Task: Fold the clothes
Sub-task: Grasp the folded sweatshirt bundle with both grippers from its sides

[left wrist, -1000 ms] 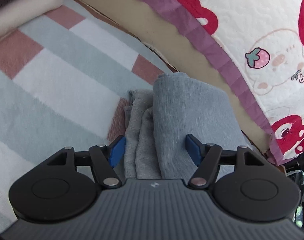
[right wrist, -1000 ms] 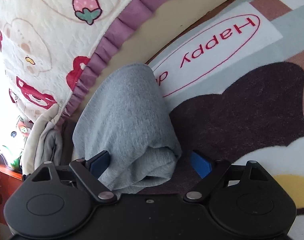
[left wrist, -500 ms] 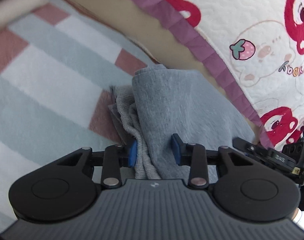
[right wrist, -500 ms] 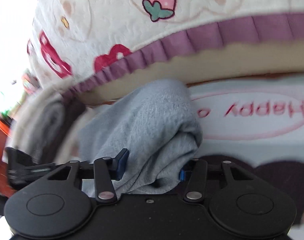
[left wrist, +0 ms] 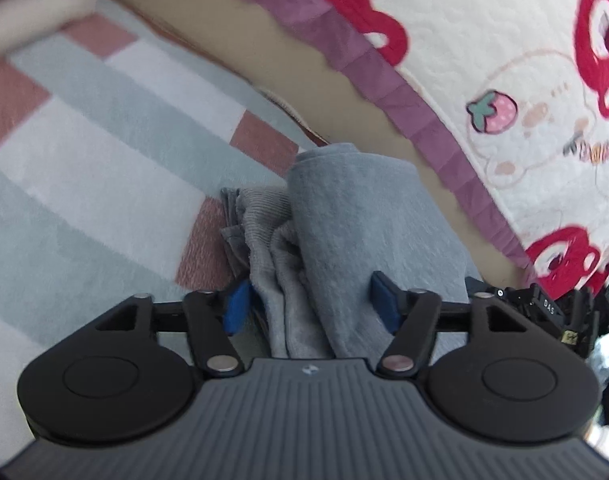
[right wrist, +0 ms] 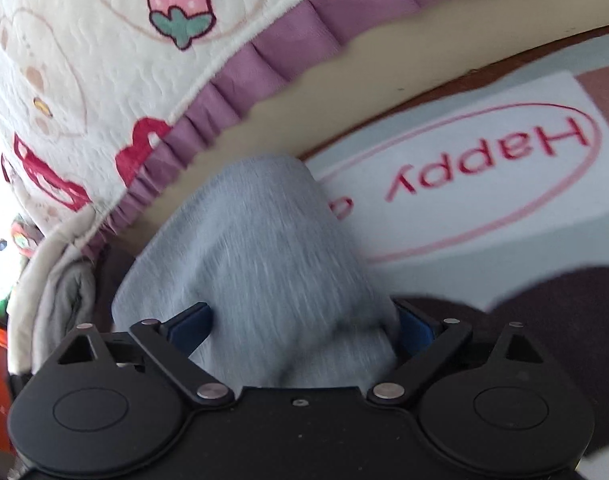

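Folded gray cloth (left wrist: 356,216) lay on the striped rug (left wrist: 104,160), left gripper (left wrist: 310,307) fingers spread wide around it, right gripper (right wrist: 304,326) fingers spread around its other end, beside the strawberry blanket (right wrist: 104,60).

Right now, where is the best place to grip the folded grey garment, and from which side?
Probably at its two short ends, one gripper per end, coming in level along the rug. The grey garment is a thick folded bundle, and each end is narrow enough to sit between the open left gripper and right gripper.

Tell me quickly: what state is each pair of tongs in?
Left tongs: open, straddling the folded grey garment.
Right tongs: open around the same garment.
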